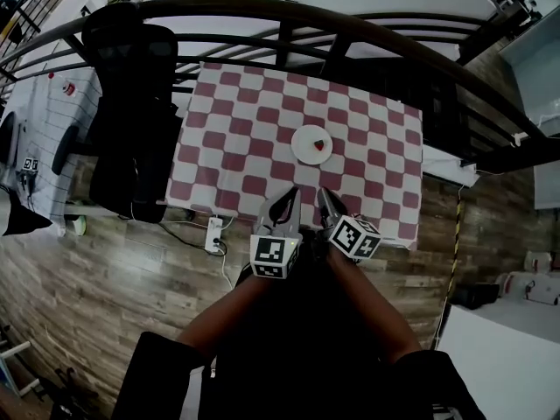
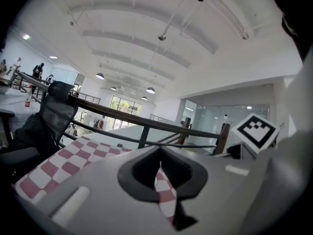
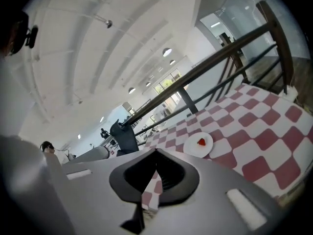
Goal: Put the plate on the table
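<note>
A white plate [image 1: 312, 144] with a small red thing [image 1: 320, 145] on it rests on the table [image 1: 236, 121], which wears a red-and-white checked cloth; the plate lies right of the middle. Both grippers hover side by side over the table's near edge, apart from the plate. My left gripper [image 1: 286, 201] is shut with nothing in it, and my right gripper [image 1: 325, 198] is likewise shut and empty. In the right gripper view the plate [image 3: 198, 145] lies ahead, beyond the closed jaws [image 3: 156, 153]. The left gripper view shows its closed jaws [image 2: 160, 152] over the cloth [image 2: 73, 155], with no plate in sight.
A black office chair [image 1: 131, 103] draped in dark cloth stands at the table's left side. A dark curved railing [image 1: 289, 11] runs behind the table. A white power strip [image 1: 213, 233] lies on the wooden floor by the near left corner.
</note>
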Demonstrator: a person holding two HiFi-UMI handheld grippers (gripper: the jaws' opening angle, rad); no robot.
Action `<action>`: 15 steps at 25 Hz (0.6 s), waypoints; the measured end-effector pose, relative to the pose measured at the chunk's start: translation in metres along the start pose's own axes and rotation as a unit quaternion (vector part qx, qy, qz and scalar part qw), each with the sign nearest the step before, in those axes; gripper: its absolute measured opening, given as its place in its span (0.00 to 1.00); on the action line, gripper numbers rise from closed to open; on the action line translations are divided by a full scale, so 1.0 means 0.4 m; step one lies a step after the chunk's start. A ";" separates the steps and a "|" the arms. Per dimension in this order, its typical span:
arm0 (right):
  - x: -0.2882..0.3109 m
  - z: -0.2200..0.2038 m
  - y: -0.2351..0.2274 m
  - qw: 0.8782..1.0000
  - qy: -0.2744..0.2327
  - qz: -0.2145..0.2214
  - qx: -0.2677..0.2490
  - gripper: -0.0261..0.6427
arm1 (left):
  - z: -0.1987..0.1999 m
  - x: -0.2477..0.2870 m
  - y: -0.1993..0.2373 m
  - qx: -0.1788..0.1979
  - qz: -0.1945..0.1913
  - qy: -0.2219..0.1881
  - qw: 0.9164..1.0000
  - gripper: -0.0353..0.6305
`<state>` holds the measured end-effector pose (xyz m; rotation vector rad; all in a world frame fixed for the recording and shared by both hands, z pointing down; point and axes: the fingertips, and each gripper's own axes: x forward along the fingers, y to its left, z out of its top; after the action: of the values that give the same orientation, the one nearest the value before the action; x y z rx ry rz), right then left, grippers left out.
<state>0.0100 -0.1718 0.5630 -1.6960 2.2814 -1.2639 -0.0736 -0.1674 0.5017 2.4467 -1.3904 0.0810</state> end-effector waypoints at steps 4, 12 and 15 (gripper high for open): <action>-0.058 0.002 0.065 0.997 -0.018 0.002 -0.075 0.04 | 0.001 -0.042 -0.018 0.006 0.002 -0.004 1.000 0.07; -0.174 0.043 0.096 0.987 -0.043 -0.021 -0.156 0.04 | 0.025 -0.079 -0.097 0.020 -0.022 -0.014 0.999 0.07; -0.234 0.076 0.107 0.981 -0.067 -0.023 -0.181 0.04 | 0.043 -0.092 -0.152 0.026 -0.031 -0.026 0.999 0.07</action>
<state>0.0285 -0.1102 0.4772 -1.8788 2.5186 -0.7411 -0.0435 -0.1136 0.4628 2.5499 -1.3476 0.0382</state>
